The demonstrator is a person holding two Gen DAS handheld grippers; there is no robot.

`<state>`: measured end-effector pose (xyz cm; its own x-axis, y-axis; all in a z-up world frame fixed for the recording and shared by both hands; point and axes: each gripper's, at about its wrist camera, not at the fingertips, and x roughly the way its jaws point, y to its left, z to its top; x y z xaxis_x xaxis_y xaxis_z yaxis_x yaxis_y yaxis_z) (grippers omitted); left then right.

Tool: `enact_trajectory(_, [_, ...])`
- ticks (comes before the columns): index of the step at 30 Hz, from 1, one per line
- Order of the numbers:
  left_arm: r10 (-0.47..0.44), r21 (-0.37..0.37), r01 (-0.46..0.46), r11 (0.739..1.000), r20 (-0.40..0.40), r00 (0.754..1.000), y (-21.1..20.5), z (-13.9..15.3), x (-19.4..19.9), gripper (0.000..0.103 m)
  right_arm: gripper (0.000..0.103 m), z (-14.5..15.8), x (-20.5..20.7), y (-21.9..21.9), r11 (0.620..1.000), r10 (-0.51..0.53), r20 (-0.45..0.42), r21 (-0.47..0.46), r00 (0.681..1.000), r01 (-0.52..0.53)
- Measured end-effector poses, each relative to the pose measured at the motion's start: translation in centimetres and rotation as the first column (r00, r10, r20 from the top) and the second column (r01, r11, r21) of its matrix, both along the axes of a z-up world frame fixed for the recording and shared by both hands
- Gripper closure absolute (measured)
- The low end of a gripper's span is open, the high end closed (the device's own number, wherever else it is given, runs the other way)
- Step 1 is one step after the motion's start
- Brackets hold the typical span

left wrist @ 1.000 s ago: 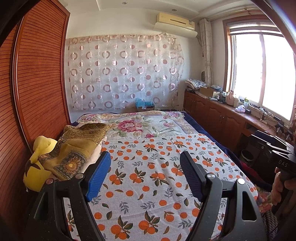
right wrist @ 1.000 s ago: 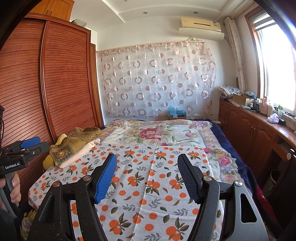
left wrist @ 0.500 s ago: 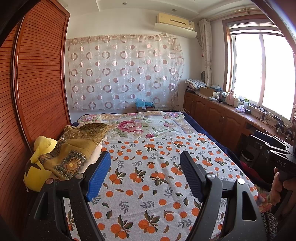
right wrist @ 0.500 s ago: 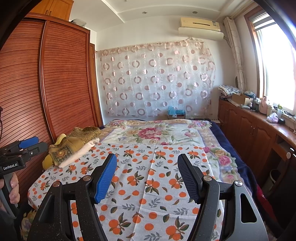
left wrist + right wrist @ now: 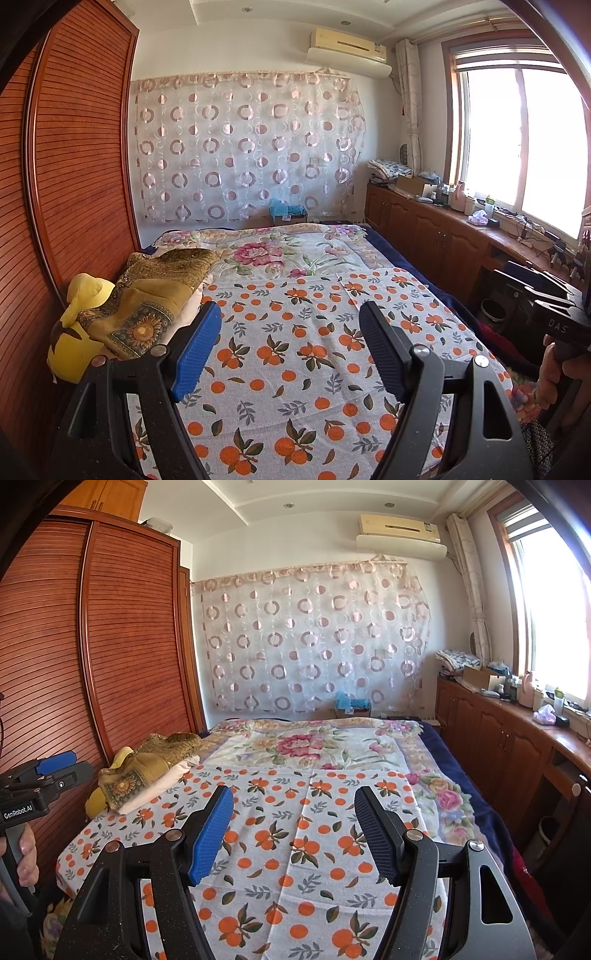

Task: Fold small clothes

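at the bottom of each frame your left gripper (image 5: 290, 345) and right gripper (image 5: 293, 829) stand wide apart at the jaws with nothing between them, held level above the orange-print sheet (image 5: 314, 354), likely so you can see the whole bed. the clothes pile (image 5: 147, 295), gold patterned cloth over yellow and white pieces, sits at the left middle of the frame against the wardrobe (image 5: 74, 166). whether it waits for folding or is already stacked, you cannot tell from here.
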<state>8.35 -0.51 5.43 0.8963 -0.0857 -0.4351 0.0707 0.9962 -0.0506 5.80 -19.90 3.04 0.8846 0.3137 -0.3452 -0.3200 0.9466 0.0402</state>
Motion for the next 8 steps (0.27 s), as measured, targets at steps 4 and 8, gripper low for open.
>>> enact_trajectory(4, [-0.002,0.001,0.002,1.0,0.002,1.0,-0.09,0.19,0.11,0.025,0.033,-0.01,0.0,-0.01,1.0,0.0,0.0,0.0,1.0,0.0])
enact_trajectory(8, [-0.001,0.001,0.001,1.0,0.002,1.0,-0.13,0.24,0.0,0.025,0.033,-0.01,0.02,0.05,1.0,0.001,0.0,0.0,1.0,-0.001])
